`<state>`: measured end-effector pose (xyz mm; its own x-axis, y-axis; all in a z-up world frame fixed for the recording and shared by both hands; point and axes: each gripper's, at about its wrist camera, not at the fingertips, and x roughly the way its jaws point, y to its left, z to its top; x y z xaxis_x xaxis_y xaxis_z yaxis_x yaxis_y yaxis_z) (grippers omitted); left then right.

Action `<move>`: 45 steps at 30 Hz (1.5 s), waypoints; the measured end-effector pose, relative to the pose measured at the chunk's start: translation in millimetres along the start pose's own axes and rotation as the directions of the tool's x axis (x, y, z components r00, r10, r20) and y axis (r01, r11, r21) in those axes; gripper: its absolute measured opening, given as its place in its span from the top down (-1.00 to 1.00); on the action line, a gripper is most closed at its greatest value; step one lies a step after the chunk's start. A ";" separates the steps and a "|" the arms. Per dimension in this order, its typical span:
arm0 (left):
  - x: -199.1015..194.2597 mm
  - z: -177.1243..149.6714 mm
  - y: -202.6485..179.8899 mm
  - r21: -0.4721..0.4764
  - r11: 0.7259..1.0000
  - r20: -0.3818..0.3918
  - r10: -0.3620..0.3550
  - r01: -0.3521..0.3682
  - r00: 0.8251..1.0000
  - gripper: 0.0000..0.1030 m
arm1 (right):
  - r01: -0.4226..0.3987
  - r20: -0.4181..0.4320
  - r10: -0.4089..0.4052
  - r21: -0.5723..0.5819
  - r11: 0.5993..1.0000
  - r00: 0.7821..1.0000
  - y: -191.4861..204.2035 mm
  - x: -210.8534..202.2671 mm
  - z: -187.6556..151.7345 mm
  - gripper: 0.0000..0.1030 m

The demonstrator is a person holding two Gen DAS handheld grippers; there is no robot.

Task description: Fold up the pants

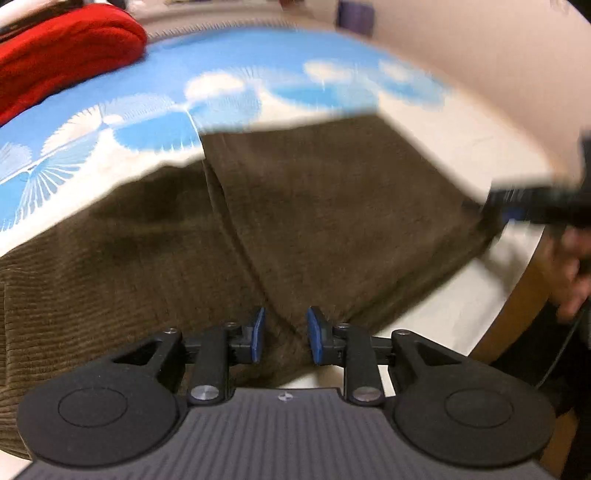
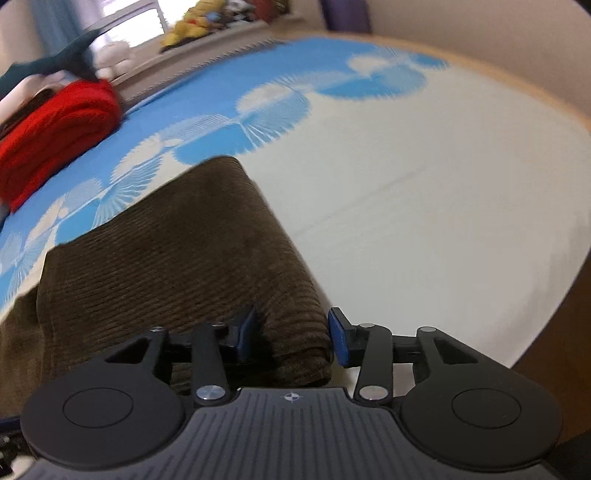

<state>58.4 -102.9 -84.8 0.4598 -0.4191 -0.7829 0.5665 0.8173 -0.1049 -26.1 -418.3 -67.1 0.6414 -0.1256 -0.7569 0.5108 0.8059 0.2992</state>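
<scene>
Brown corduroy pants (image 1: pixel 258 221) lie on a bed with a blue and white patterned sheet (image 1: pixel 221 74). My left gripper (image 1: pixel 285 334) has its jaws a little apart with a bunched edge of the pants between the blue pads (image 1: pixel 258 334). In the right wrist view the pants (image 2: pixel 166 258) show a folded leg end. My right gripper (image 2: pixel 293 338) stands with its jaws apart around the leg's rolled edge. The right gripper also shows blurred at the pants' far right edge in the left wrist view (image 1: pixel 535 203).
A red folded blanket (image 2: pixel 55 129) lies at the bed's far left, also in the left wrist view (image 1: pixel 62 51). Soft toys (image 2: pixel 192 22) sit on a ledge behind. The bed's wooden edge (image 1: pixel 524 295) runs on the right. Plain white sheet (image 2: pixel 443 203) lies right of the pants.
</scene>
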 end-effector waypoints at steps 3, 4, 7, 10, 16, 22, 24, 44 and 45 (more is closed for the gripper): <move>-6.5 -1.6 -1.8 -0.001 1.000 0.024 -0.016 0.016 1.000 0.46 | -0.013 -0.021 0.014 0.030 0.999 1.000 -4.3 4.8 0.1 0.10; 2.2 -5.2 -3.5 0.017 1.000 -0.030 -0.004 0.004 1.000 0.43 | -0.023 -0.020 0.024 0.035 0.999 1.000 -5.0 4.7 0.3 0.19; 21.9 -14.3 -10.2 0.069 0.998 -0.139 0.011 -0.001 0.990 0.30 | -0.029 0.015 0.029 -0.007 1.000 0.999 0.4 -1.0 -0.1 0.41; 14.2 -11.4 -20.8 0.124 0.992 -0.099 0.025 -0.012 0.995 0.30 | -0.027 0.086 0.035 -0.087 0.996 0.996 12.9 -18.3 0.5 0.48; -3.4 -9.9 -18.1 0.096 0.995 -0.081 0.018 -0.010 0.997 0.30 | -0.042 0.213 0.103 -0.271 0.962 0.972 41.8 -56.8 4.3 0.50; -5.5 -8.5 -16.7 0.090 0.996 -0.076 0.026 -0.019 0.997 0.30 | -0.029 0.212 0.099 -0.311 0.950 0.972 50.3 -63.4 11.9 0.50; -5.9 -5.8 -14.0 0.088 0.996 -0.070 0.027 -0.021 0.997 0.28 | -0.018 0.214 0.089 -0.315 0.949 0.973 54.4 -66.5 9.7 0.50; -87.5 46.5 63.5 -0.133 0.989 0.045 -0.064 0.069 0.997 -0.39 | 0.003 0.288 0.257 -0.671 0.741 0.922 146.7 -103.4 -28.2 0.51; -90.9 57.3 66.9 -0.139 0.986 0.058 -0.089 0.096 0.994 -0.42 | -0.005 0.289 0.267 -0.670 0.742 0.920 149.6 -103.3 -32.0 0.52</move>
<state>93.7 -32.8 14.5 0.4466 -0.5126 -0.7334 0.5079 0.8200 -0.2638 -34.3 -266.3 37.2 0.8912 -0.0676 -0.4486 -0.0077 0.9865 -0.1639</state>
